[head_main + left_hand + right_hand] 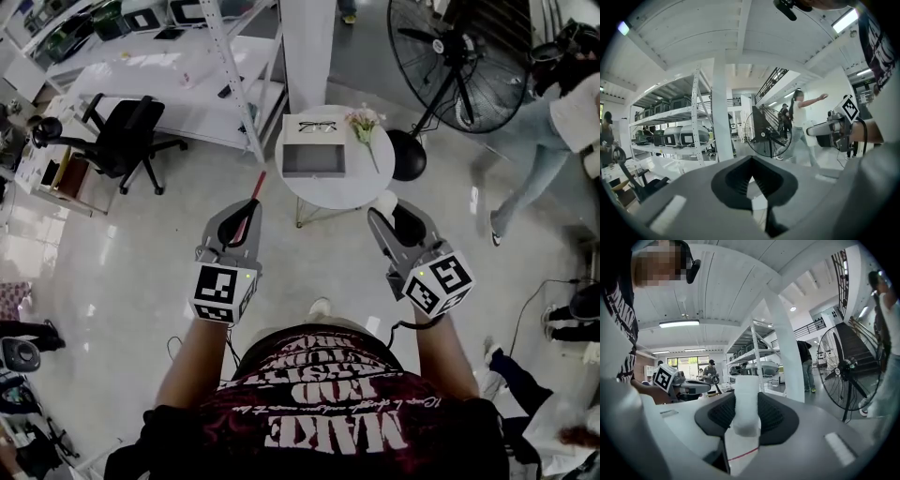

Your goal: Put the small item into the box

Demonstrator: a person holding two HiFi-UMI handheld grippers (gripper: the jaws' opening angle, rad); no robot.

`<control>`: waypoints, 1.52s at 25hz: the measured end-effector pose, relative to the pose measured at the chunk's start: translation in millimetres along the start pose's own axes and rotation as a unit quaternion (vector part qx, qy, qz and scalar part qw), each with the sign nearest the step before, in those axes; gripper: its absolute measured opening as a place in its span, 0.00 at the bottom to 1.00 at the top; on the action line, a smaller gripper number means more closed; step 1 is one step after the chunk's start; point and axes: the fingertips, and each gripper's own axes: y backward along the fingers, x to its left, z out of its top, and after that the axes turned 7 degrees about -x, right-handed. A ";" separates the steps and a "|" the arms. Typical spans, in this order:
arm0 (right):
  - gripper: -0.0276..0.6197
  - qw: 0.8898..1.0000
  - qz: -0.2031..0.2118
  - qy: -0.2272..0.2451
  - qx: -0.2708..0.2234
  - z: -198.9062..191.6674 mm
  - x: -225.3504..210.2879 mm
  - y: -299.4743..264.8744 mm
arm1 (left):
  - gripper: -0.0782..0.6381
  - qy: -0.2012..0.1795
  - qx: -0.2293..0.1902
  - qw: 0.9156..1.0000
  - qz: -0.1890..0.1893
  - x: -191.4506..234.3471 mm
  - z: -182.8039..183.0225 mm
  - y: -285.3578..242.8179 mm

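Observation:
An open grey box (313, 159) lies on a small round white table (361, 186) ahead of me. Black glasses (317, 126) rest on its raised lid, and a small flower sprig (364, 122) lies beside it. My right gripper (386, 211) (746, 414) is shut on a small white cylinder-shaped item (746, 397) (384, 202), held at the table's near edge. My left gripper (246, 208) (751, 174) hovers over the floor left of the table, its jaws shut with nothing between them. Each gripper shows in the other's view: the right one (834, 129) and the left one (679, 383).
A large black floor fan (459, 56) stands right of the table, a white pillar (307, 47) behind it. A black office chair (127, 141) and white shelving (178, 89) are at the left. A person (553, 131) walks at the far right. A thin red line (258, 185) lies near the left gripper's tip.

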 end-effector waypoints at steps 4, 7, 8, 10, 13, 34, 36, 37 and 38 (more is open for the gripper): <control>0.29 1.000 0.003 -0.006 0.000 1.1 -19.2 5.9 | 0.11 0.004 0.008 1.000 0.004 -10.8 3.0 -12.8; 0.29 1.000 0.006 -0.010 -0.001 -0.9 -27.1 8.9 | 0.11 0.005 0.009 1.000 0.001 -19.1 5.7 -18.5; 0.29 1.000 0.007 -0.009 -0.001 -1.9 -28.7 9.8 | 0.11 0.004 0.007 1.000 0.002 -20.1 6.0 -19.9; 0.29 1.000 0.009 -0.008 -0.002 -3.7 -30.9 11.7 | 0.11 0.004 0.005 1.000 0.005 -21.6 5.2 -21.0; 0.29 1.000 0.004 -0.011 -0.006 -2.9 -34.5 14.4 | 0.11 0.003 0.004 1.000 0.003 -24.4 5.3 -21.8; 0.29 1.000 -0.010 -0.020 0.007 -8.7 -37.9 -43.8 | 0.11 0.020 -0.007 1.000 -0.010 22.1 -12.9 -60.0; 0.29 1.000 -0.009 -0.018 0.009 -7.1 -41.3 -57.6 | 0.11 0.021 -0.006 1.000 -0.013 29.9 -13.7 -68.7; 0.29 1.000 -0.009 -0.018 0.009 -6.3 -43.9 -64.8 | 0.11 0.021 -0.006 1.000 -0.015 33.4 -14.0 -73.7; 0.29 1.000 -0.008 -0.019 0.008 -5.5 -46.9 -72.1 | 0.11 0.022 -0.005 1.000 -0.017 36.6 -14.7 -78.9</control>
